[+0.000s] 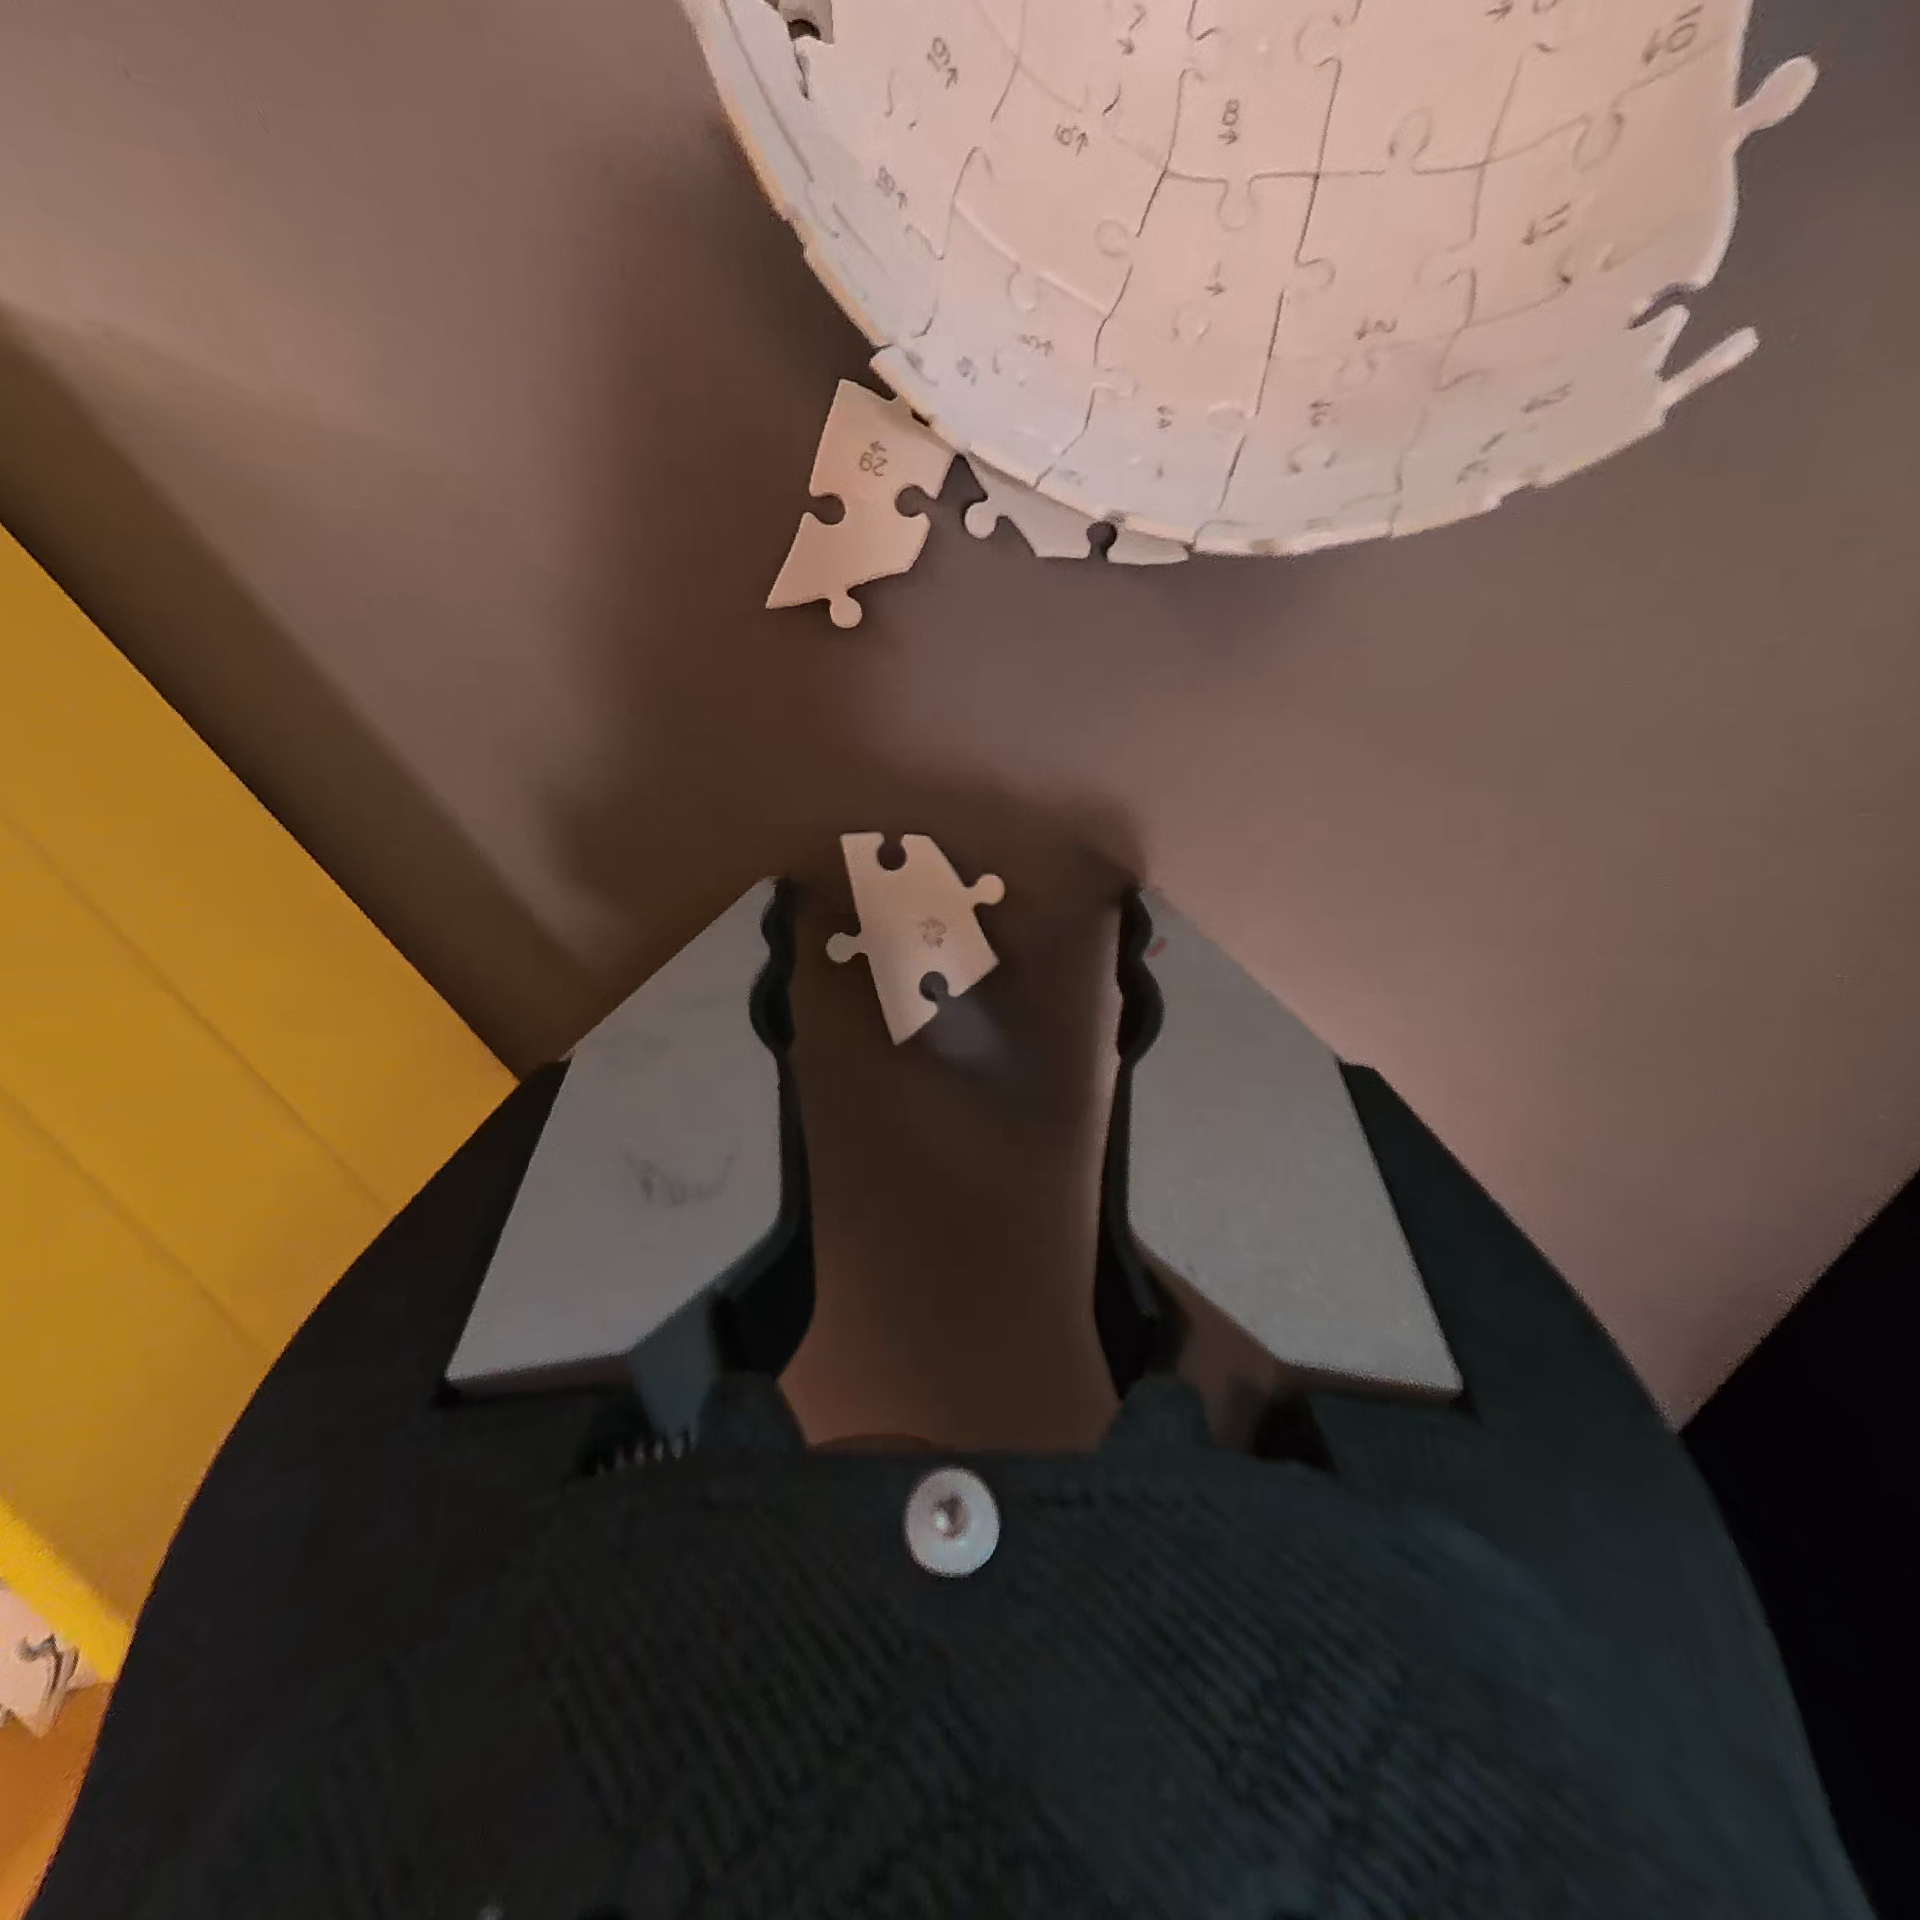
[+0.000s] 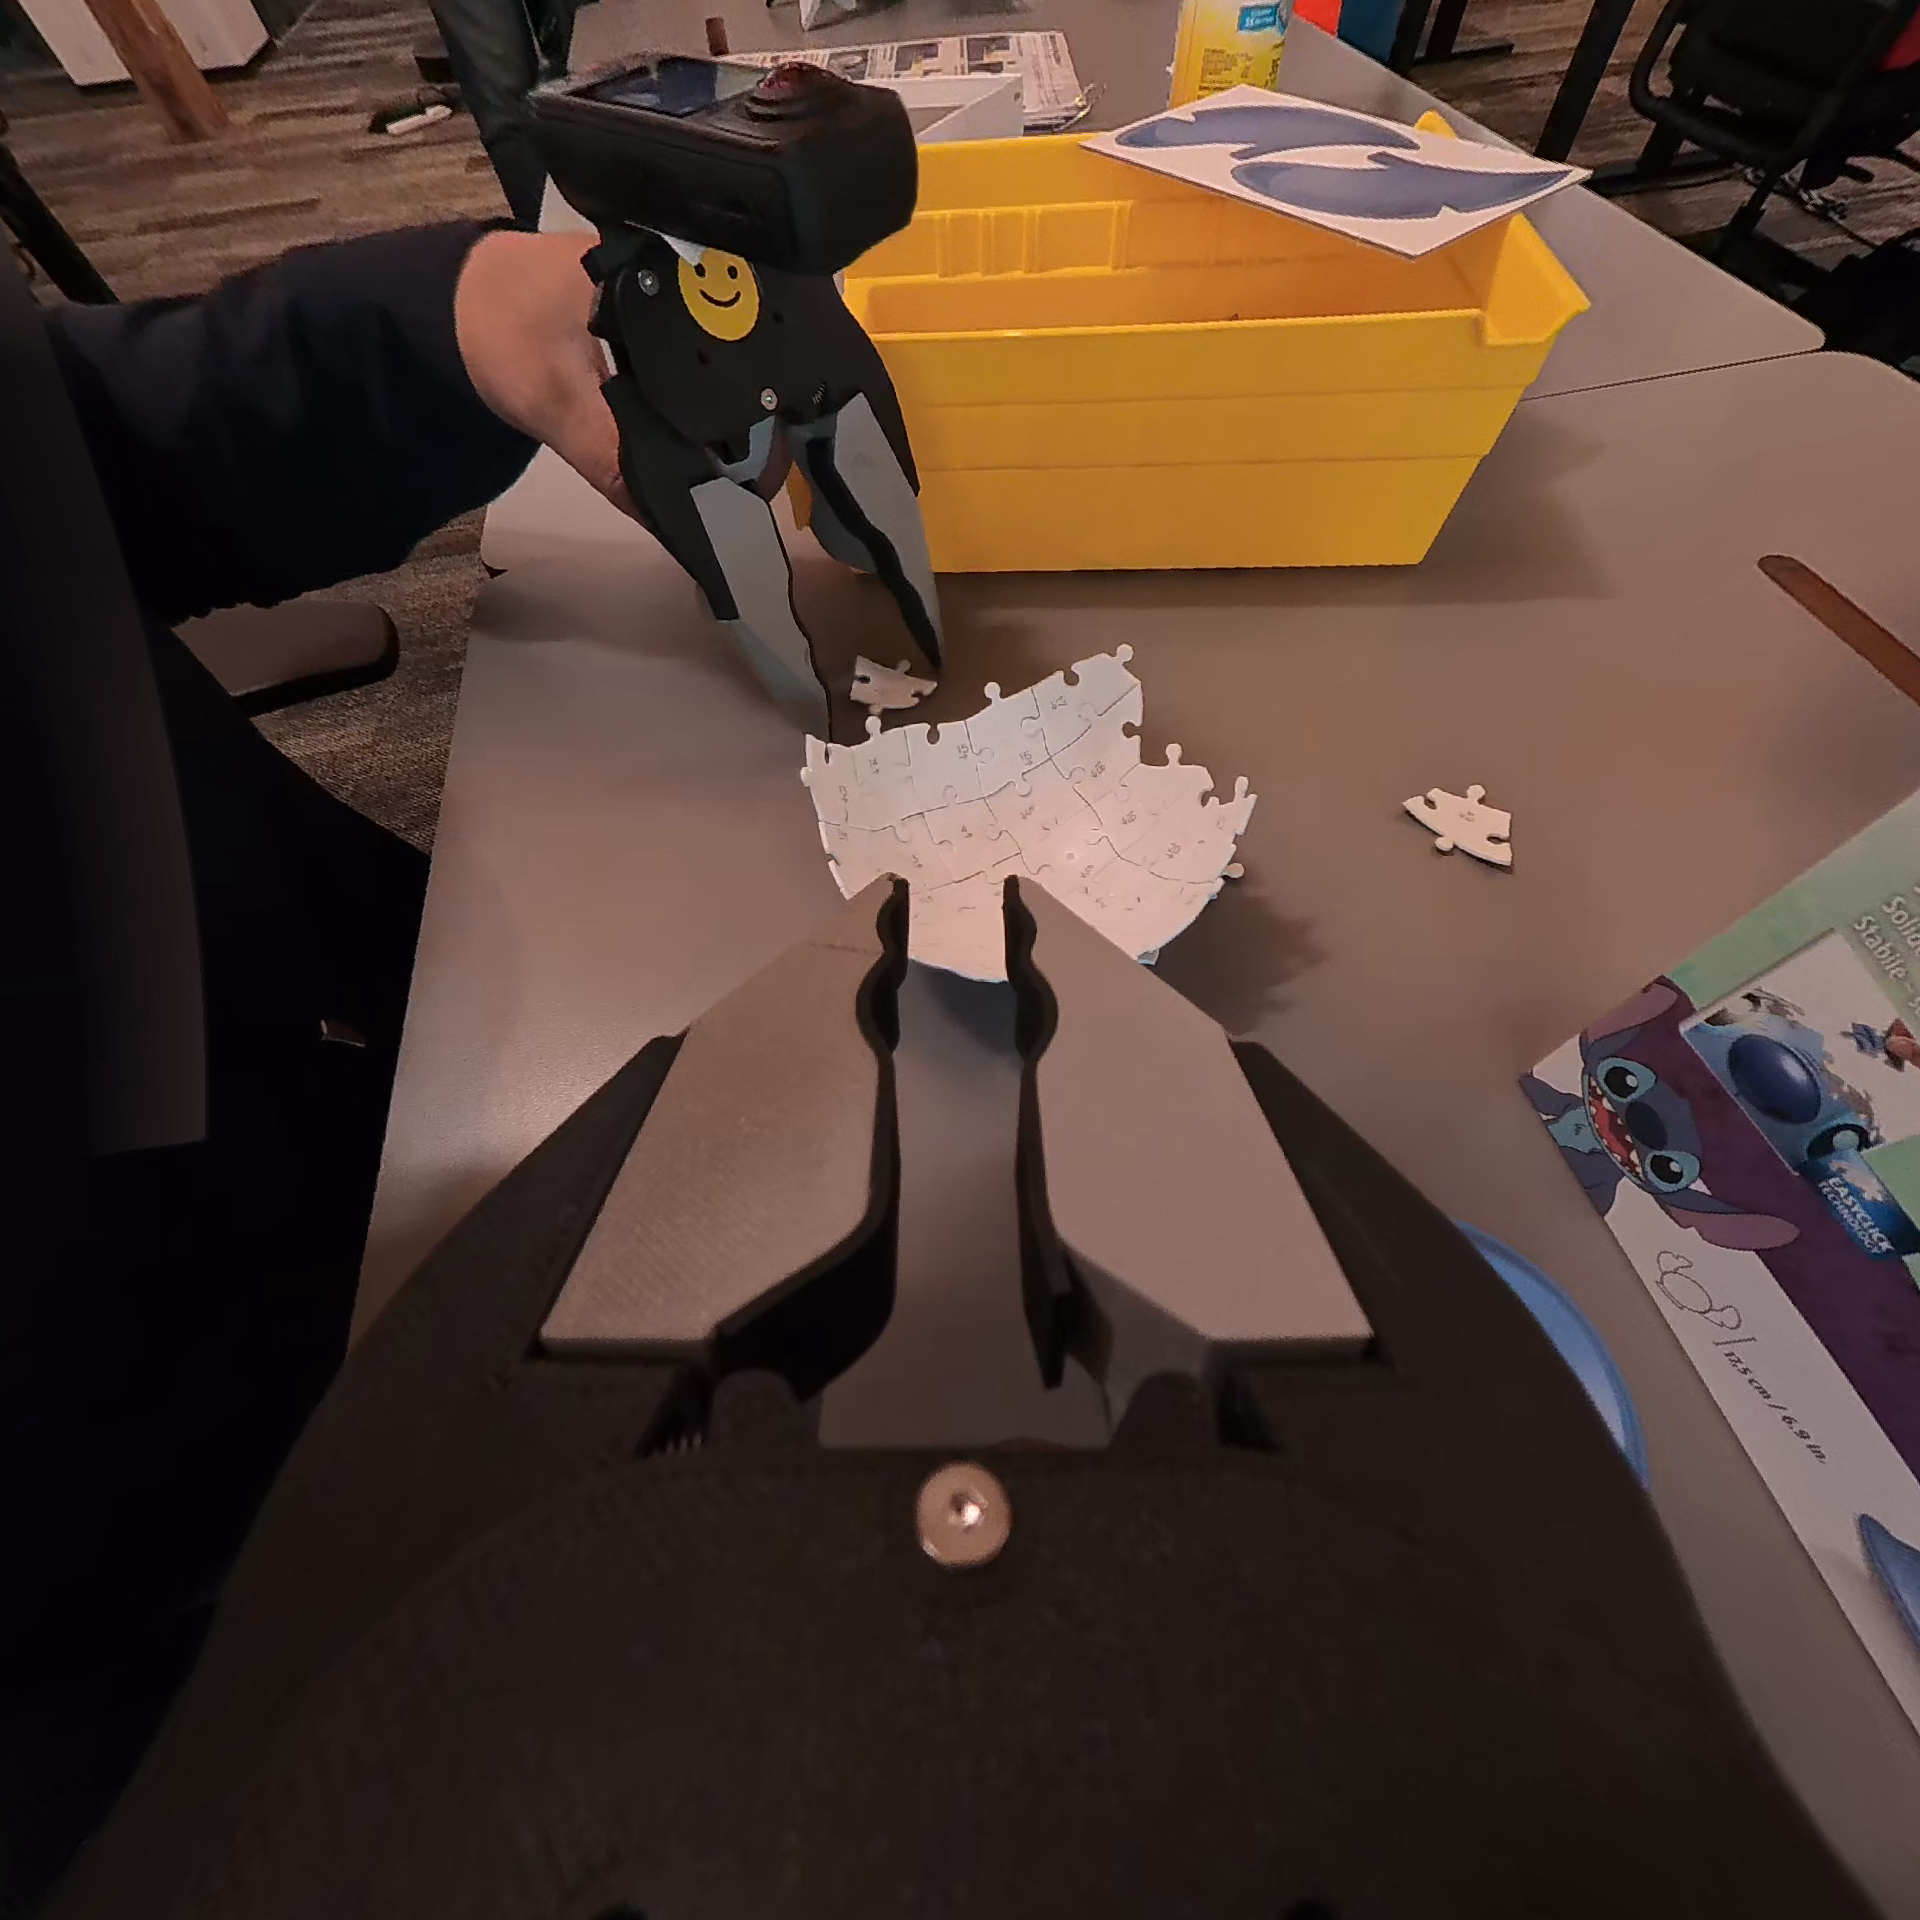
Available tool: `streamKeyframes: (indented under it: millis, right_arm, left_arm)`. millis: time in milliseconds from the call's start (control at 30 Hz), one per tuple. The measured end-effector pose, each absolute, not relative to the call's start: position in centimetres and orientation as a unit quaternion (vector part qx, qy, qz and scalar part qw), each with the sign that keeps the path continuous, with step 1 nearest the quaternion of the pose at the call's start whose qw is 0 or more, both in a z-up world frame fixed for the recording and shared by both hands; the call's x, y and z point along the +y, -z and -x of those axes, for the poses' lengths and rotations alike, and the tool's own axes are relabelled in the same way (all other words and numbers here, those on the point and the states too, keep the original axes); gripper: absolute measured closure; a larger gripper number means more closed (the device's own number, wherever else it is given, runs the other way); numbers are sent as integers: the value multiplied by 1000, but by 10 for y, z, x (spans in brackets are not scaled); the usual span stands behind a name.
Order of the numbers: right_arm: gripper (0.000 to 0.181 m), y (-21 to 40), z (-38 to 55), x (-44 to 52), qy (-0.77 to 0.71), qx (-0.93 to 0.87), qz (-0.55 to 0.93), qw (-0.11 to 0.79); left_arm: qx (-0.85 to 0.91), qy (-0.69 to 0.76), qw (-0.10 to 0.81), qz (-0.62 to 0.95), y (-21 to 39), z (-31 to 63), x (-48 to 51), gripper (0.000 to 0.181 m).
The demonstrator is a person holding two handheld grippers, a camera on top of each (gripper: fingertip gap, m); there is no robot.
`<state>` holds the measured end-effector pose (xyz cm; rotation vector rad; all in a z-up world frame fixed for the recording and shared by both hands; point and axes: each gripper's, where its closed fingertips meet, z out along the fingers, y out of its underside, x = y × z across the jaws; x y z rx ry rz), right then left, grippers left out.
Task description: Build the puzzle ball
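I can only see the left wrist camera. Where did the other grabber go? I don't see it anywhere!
Observer: The right gripper is at the near rim of the half-built puzzle ball, with its jaws a little apart.
Operator: Are there more loose pieces than my two?
Observer: Yes. Another loose piece lies on the table, on the far side of the ball from your left gripper.
Operator: What's on the yellow thing?
Observer: It's a yellow bin, and a blue-and-white sheet lies across its top corner.
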<state>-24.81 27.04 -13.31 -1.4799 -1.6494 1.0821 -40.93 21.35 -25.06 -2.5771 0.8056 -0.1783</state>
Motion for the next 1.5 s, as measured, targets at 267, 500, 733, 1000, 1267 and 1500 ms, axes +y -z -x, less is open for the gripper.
streamKeyframes:
  millis: [267,500,733,1000,1267,1500]
  right_arm:
    - [167,133,249,267,-416,-634,563,330]
    - [167,133,249,266,-417,-635,562,327]
    - [167,135,250,265,-416,-638,561,324]
    - [166,139,251,268,-420,-631,571,315]
    - [166,135,254,271,-442,-610,579,312]
    - [165,136,266,263,-478,-595,578,288]
  left_arm:
    - [296,73,235,923,250,410,209,123]
    - [306,78,253,914,249,409,208,153]
    - [324,64,259,908,249,406,209,157]
    - [363,-17,301,882,236,410,217,158]
    - [379,-71,480,788,147,381,244,158]
    - [434,-102,573,688,117,309,273,158]
